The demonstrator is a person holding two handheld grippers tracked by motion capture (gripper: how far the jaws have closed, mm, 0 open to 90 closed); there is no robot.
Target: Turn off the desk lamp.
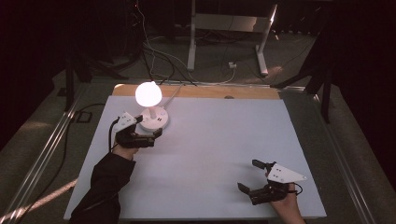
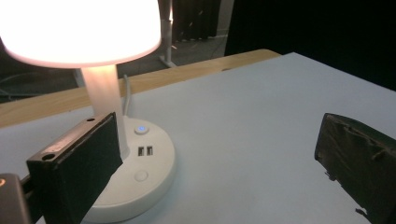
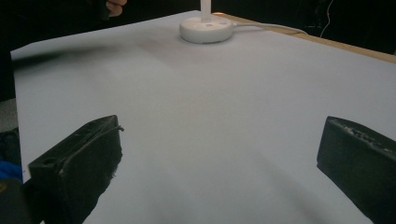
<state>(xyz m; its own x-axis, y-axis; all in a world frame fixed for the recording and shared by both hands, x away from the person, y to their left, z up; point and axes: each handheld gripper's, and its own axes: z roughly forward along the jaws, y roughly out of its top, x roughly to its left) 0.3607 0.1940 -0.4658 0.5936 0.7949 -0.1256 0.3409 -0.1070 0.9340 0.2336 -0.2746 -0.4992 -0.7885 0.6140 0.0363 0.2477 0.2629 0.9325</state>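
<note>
Right gripper [image 1: 254, 179]: nearest item, well apart from the lamp [image 1: 150, 108], low over the bare table sheet [image 1: 210, 154]; jaws spread wide, holding nothing.

Left gripper [image 1: 148, 130]: just beside the lamp base [image 2: 140, 179], jaws apart and empty, one jaw overlapping the base's edge; contact could not be told.

Lamp: lit, white, standing upright toward the sheet's far left, stem rising from the round base, blue-lit button [image 2: 141, 129] and two ports on top.

Risk, as judged: a sideways nudge from the near jaw would slide or tip the top-heavy lamp; its cord [image 3: 266, 26], trailing off the far edge, could snag and drag it.
</note>
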